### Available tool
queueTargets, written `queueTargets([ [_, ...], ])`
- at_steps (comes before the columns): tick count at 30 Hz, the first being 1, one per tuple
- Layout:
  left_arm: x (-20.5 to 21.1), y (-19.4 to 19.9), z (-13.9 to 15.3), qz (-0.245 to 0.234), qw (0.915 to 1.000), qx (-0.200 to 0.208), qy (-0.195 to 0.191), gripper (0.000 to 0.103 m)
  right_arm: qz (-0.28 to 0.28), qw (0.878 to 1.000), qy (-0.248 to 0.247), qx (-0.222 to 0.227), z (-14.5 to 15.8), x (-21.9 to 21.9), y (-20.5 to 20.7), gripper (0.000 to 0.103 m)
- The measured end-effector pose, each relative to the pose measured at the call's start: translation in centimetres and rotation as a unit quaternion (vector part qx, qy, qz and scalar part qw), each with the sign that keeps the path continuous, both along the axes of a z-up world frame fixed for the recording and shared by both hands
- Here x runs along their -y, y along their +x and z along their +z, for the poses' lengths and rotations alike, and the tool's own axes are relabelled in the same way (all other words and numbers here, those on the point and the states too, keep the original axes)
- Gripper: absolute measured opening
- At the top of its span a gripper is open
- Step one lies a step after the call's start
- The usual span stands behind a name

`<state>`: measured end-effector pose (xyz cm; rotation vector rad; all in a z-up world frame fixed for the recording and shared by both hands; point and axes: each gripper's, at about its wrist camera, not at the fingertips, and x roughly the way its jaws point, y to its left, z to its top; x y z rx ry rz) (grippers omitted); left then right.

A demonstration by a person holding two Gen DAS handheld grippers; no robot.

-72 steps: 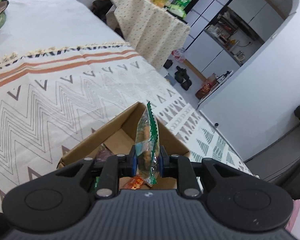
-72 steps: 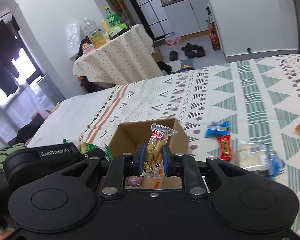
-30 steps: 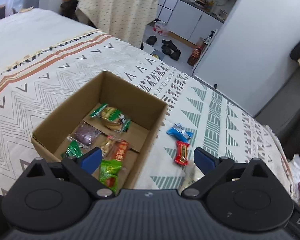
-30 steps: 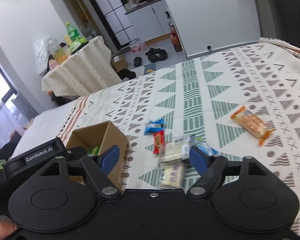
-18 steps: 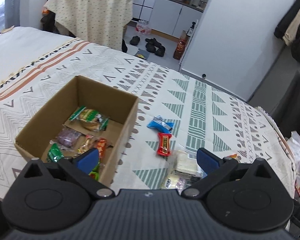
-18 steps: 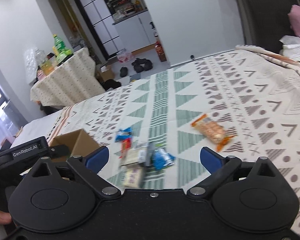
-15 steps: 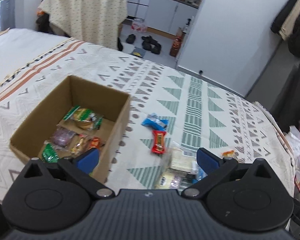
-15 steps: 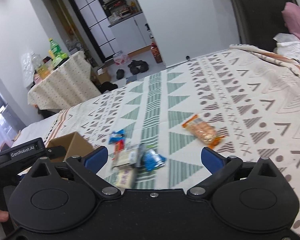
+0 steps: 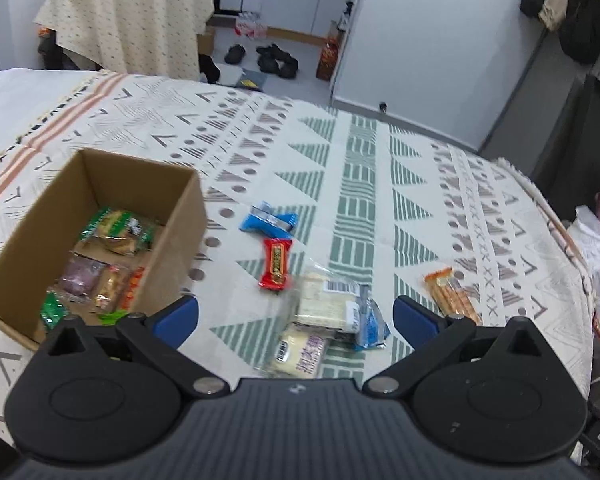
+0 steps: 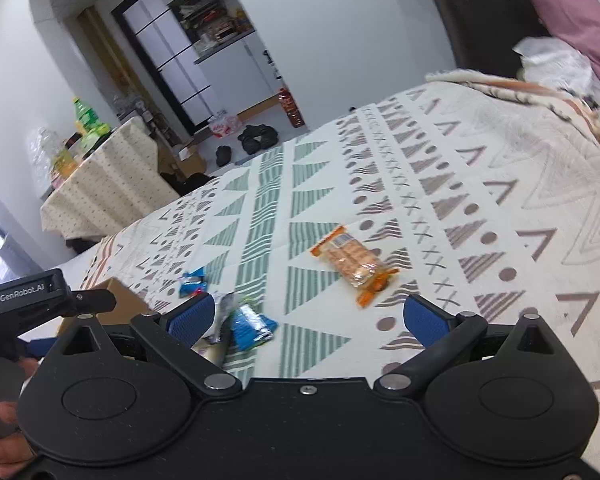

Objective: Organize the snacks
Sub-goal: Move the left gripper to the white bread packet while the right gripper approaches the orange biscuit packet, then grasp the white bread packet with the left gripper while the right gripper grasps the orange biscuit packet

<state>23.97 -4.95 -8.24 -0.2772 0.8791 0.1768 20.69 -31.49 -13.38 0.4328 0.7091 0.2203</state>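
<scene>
A cardboard box [image 9: 182, 236] sits on the patterned bedspread at the left, with several wrapped snacks inside. Loose on the cover to its right lie a blue packet [image 9: 269, 220], a red bar [image 9: 276, 263] and a pile of pale packets [image 9: 327, 304]. My left gripper [image 9: 294, 318] hovers open and empty over that pile. An orange cracker pack [image 10: 352, 262] lies apart on the right, and it shows in the left wrist view too [image 9: 452, 294]. My right gripper [image 10: 306, 318] stands wide open, empty, just short of the cracker pack.
The bedspread [image 9: 372, 184] ends at a floor with shoes [image 9: 278, 60] and a cloth-covered table [image 9: 132, 16] with bottles. A pink pillow [image 10: 572, 20] and crumpled white cloth lie at the far right. A hand [image 10: 4, 450] holds the left gripper's grip.
Both grippers let their snacks go into the box and opened. They then swung right, away from the box, the left toward the packet pile and the right toward the orange cracker pack.
</scene>
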Motion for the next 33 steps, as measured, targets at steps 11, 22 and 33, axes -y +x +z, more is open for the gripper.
queueTargets([
  [11, 1.7, 3.9, -2.4, -0.020, 0.9989, -0.040, 0.016, 0.103, -0.010, 1.000, 0.003, 0.002, -2.1, 0.6, 2.4, 0.100],
  [22, 1.7, 6.4, -5.4, 0.002, 0.9976, -0.069, 0.008, 0.102, 0.004, 1.000, 0.007, -0.006, -3.6, 0.4, 4.9, 0.099],
  [33, 1.4, 7.8, -8.4, 0.014, 0.9950, -0.098, -0.007, 0.100, 0.011, 1.000, -0.012, -0.026, -5.6, -0.4, 8.0, 0.097],
])
